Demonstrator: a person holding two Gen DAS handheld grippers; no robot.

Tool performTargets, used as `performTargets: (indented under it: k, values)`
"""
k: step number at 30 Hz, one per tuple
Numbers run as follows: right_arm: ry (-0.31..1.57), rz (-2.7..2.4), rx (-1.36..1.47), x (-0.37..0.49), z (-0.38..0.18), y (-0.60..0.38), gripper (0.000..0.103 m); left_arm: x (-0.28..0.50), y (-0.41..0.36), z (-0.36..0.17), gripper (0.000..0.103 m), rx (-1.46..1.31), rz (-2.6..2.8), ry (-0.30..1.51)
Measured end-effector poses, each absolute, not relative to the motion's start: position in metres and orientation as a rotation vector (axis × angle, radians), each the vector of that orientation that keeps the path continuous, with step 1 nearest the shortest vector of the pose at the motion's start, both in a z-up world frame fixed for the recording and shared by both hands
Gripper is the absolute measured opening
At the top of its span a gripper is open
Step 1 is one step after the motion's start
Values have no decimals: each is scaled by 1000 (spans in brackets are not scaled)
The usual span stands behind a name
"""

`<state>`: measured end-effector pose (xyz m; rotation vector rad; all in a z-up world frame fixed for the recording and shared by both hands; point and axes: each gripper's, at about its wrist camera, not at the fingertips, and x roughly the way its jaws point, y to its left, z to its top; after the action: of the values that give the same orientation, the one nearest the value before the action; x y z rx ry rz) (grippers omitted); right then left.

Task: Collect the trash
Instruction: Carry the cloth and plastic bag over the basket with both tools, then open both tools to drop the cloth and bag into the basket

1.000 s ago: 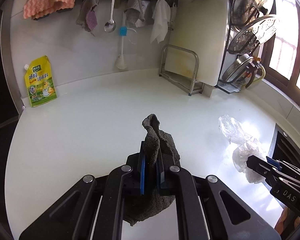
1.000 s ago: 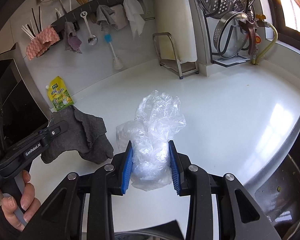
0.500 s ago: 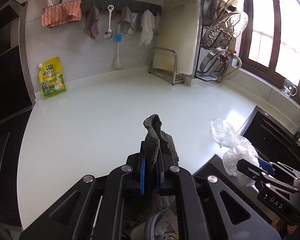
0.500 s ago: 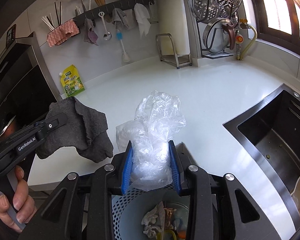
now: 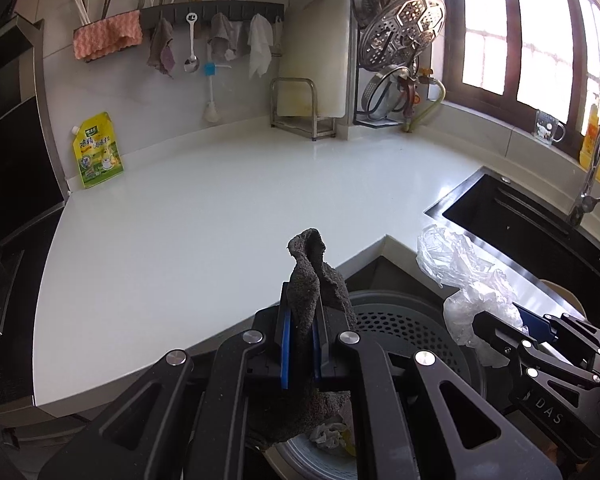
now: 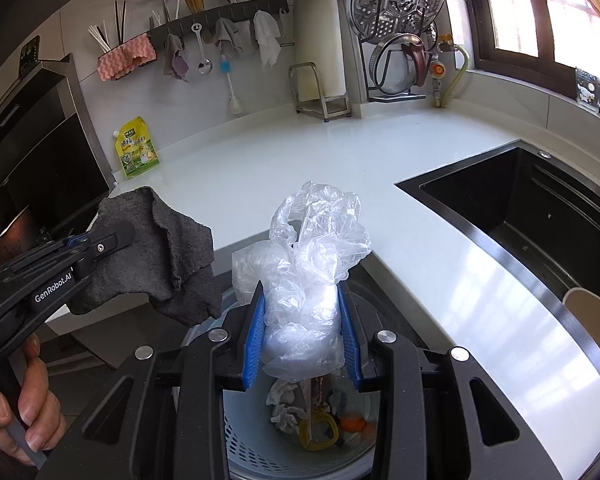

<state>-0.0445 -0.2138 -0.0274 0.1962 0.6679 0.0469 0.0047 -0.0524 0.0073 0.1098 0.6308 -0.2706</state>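
Both claws over bin rim [image 6: 236,432]

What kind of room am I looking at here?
Most likely a home kitchen. A dark sink is set into the white countertop, steamer trays and pot lids sit in a rack, and cloths and a ladle hang from a wall rail.

The left gripper [image 5: 300,344] clamps a grey rag [image 5: 314,280] above a perforated bin [image 5: 412,320] just off the counter's [image 5: 220,220] front edge; the right gripper [image 5: 512,332] pinches crumpled clear plastic [image 5: 464,276] beside it.
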Motion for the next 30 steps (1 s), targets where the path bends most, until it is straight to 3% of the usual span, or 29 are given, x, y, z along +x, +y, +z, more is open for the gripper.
performTargets:
  k: [30]
  values:
    - [759, -33, 71, -59, -88, -198, 33, 14, -74, -75, 8, 147, -224, 822]
